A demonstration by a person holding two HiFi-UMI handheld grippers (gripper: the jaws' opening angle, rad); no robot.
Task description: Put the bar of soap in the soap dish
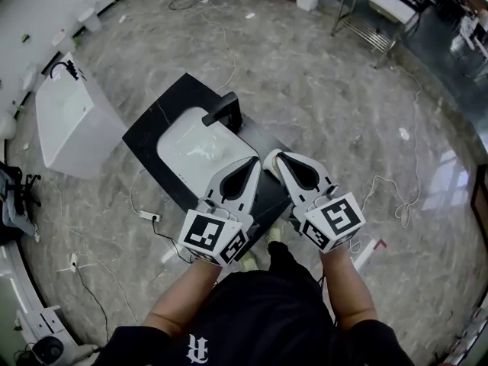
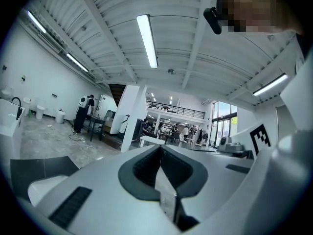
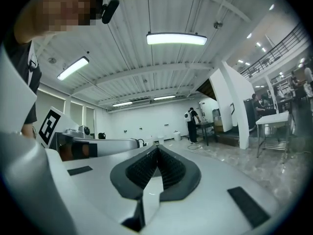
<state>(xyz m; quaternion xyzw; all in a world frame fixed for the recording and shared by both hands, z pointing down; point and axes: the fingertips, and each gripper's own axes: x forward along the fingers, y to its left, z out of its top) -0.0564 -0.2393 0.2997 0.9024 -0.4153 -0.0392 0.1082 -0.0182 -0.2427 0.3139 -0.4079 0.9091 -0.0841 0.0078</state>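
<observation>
Hovering near the sink [image 1: 191, 147], left tool [image 1: 250, 162] and right tool [image 1: 274, 158] have jaws together.

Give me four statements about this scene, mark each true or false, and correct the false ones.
1. The right gripper has its jaws together with nothing between them. True.
2. The left gripper is clamped on a bar of soap. False: its jaws are together and nothing is between them.
3. A black faucet stands at the edge of the white sink basin. True.
4. The sink basin is set in a white countertop. False: the countertop around the basin is black.
</observation>
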